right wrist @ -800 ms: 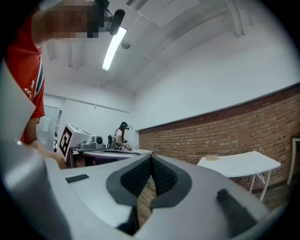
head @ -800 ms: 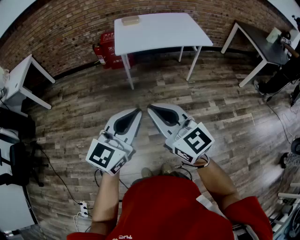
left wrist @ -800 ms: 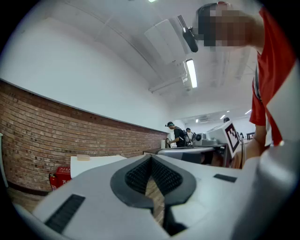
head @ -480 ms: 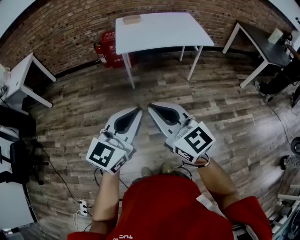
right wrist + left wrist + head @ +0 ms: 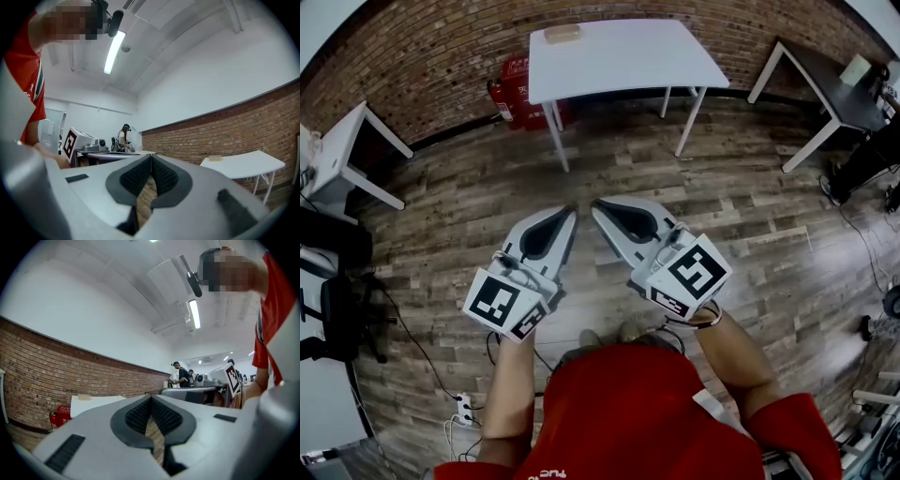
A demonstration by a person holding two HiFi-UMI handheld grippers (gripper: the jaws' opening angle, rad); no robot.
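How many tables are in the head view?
3: a white table at top centre, a white one at left, a dark one at right; others may be hidden.

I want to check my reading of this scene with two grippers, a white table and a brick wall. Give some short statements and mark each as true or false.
1. The left gripper is shut, with nothing between its jaws. True.
2. The right gripper holds the small tan block. False: it is shut and empty; the block lies on the white rectangular table.
3. The table stands by the red brick wall. True.
4. The red fire extinguishers stand on the table. False: they are on the wooden plank floor, by the wall.
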